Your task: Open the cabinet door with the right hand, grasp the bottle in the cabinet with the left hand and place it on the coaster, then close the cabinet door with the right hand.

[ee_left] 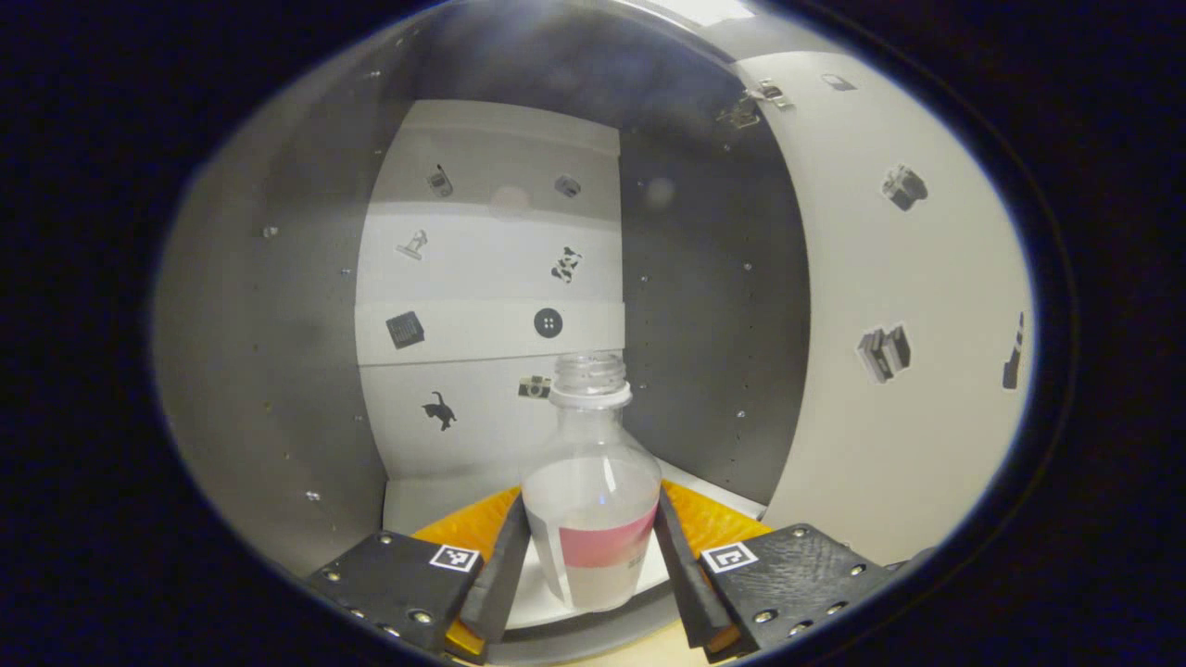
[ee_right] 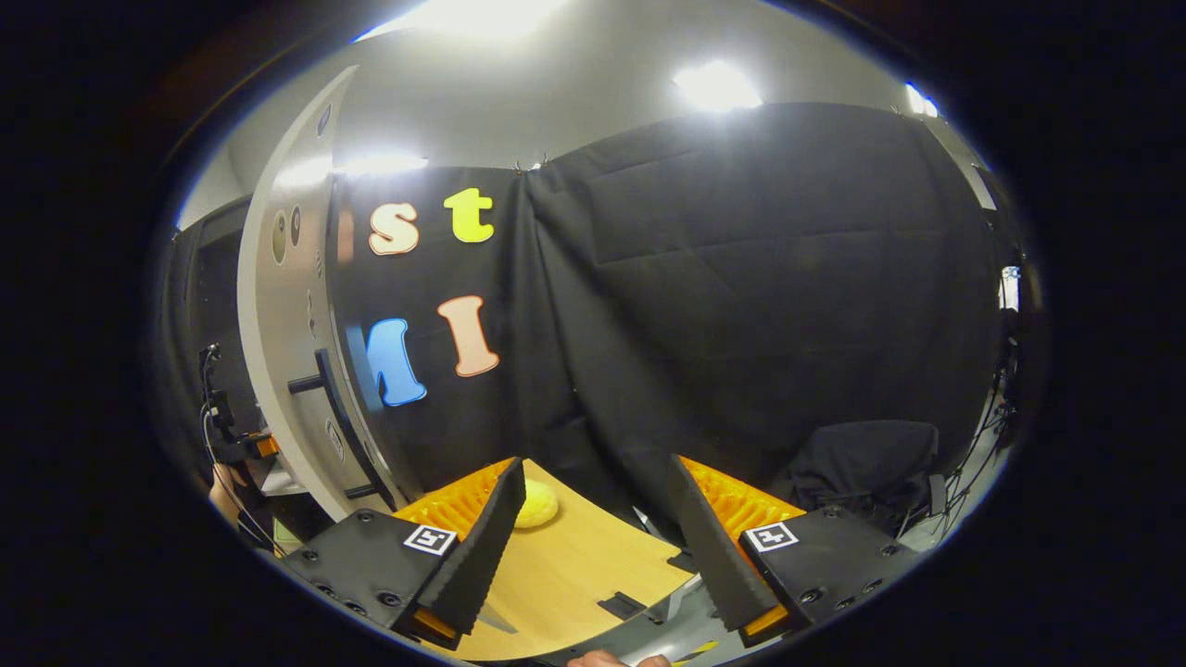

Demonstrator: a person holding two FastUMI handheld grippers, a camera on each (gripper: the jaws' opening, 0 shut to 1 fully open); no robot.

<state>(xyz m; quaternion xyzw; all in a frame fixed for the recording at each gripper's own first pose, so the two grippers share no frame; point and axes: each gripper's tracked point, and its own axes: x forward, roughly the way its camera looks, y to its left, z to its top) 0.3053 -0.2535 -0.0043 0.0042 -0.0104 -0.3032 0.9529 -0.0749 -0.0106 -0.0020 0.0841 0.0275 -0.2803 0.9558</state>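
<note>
I see the clear plastic bottle (ee_left: 593, 482) with a pink label band and no cap standing upright between the fingers of my left gripper (ee_left: 593, 565), on the pale floor of the grey cabinet (ee_left: 713, 315). Both fingers sit right against its lower sides. The white cabinet door (ee_left: 889, 306) with small picture stickers is swung open to the right of that gripper. Ahead of my right gripper (ee_right: 593, 537), whose fingers stand apart, a small round yellow coaster (ee_right: 537, 505) lies flat on the wooden tabletop, just beyond the left finger.
</note>
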